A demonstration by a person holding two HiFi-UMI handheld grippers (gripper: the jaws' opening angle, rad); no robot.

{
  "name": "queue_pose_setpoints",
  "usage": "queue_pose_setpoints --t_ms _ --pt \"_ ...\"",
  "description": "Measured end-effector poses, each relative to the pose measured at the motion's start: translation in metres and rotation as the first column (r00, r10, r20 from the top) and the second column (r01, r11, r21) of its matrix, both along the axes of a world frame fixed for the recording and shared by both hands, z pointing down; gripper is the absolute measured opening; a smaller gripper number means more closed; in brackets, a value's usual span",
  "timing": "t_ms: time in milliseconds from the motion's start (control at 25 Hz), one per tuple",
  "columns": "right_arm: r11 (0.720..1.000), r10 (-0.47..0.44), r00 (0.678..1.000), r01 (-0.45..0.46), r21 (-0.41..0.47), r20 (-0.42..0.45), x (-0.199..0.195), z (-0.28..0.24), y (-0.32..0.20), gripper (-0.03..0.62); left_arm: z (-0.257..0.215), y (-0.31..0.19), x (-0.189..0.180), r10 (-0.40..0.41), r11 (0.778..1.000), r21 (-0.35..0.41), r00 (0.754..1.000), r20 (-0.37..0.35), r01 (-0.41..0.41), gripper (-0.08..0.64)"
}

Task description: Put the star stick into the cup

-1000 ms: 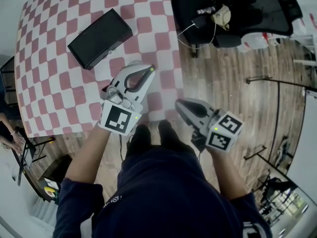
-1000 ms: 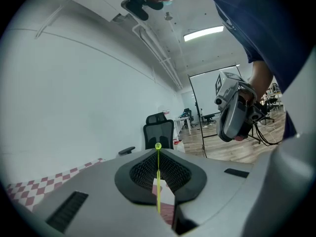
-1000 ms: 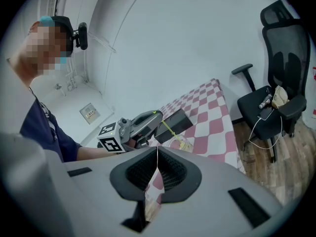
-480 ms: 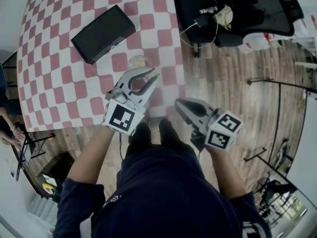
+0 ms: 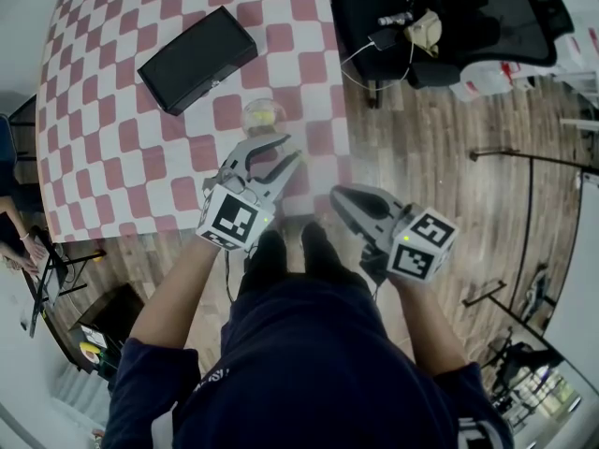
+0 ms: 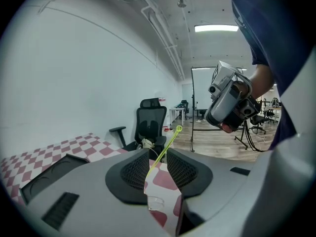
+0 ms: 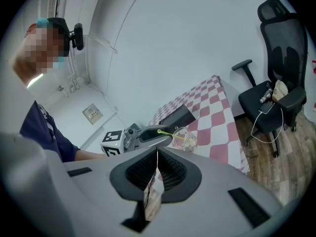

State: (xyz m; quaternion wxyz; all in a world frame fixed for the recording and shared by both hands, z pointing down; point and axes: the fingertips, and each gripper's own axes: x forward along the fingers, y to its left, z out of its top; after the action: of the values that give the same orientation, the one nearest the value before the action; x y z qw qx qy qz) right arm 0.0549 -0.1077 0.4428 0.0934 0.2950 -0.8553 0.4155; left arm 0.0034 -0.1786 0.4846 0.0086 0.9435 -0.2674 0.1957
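The left tool (image 5: 291,148) is being opened; the stick (image 6: 165,147) between its jaws, seemingly freed, could be snagged, tipping the cup (image 5: 263,117).

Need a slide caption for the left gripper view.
Left tongs opening, the yellow stick loose between them, leaning in the clear cup on the checked table.

Navy shirt (image 5: 309,363); grey left gripper (image 5: 291,150) and right gripper (image 5: 335,194) carry marker cubes (image 5: 234,221).

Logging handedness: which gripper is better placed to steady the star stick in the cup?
Left. The left gripper, jaws opening, faces the clear cup with the star stick standing between them. The right gripper hangs shut, off the table's corner.
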Motion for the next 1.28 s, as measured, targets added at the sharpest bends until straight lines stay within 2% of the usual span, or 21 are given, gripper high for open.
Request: queue_pose_setpoints --t_ms 400,840,1200,1280 --pt "1.000 -0.004 1.000 0.004 0.001 0.003 0.004 0.002 0.004 0.018 0.020 0.015 -0.001 0.000 0.997 -0.078 1.000 0.027 0.002 0.161" --pt "1.000 -0.016 1.000 0.016 0.016 -0.003 0.004 -0.001 0.003 0.018 0.033 0.028 -0.013 -0.017 0.987 -0.161 1.000 0.023 0.021 0.210" --pt "0.998 -0.038 0.999 0.038 0.040 -0.006 -0.009 -0.008 0.004 0.018 0.026 0.032 -0.032 -0.052 0.980 -0.194 0.999 -0.005 0.050 0.207" --pt "0.998 -0.042 0.999 0.042 0.050 -0.010 -0.013 -0.012 0.004 0.018 0.019 0.031 -0.037 -0.059 0.979 -0.197 0.998 -0.020 0.054 0.186"
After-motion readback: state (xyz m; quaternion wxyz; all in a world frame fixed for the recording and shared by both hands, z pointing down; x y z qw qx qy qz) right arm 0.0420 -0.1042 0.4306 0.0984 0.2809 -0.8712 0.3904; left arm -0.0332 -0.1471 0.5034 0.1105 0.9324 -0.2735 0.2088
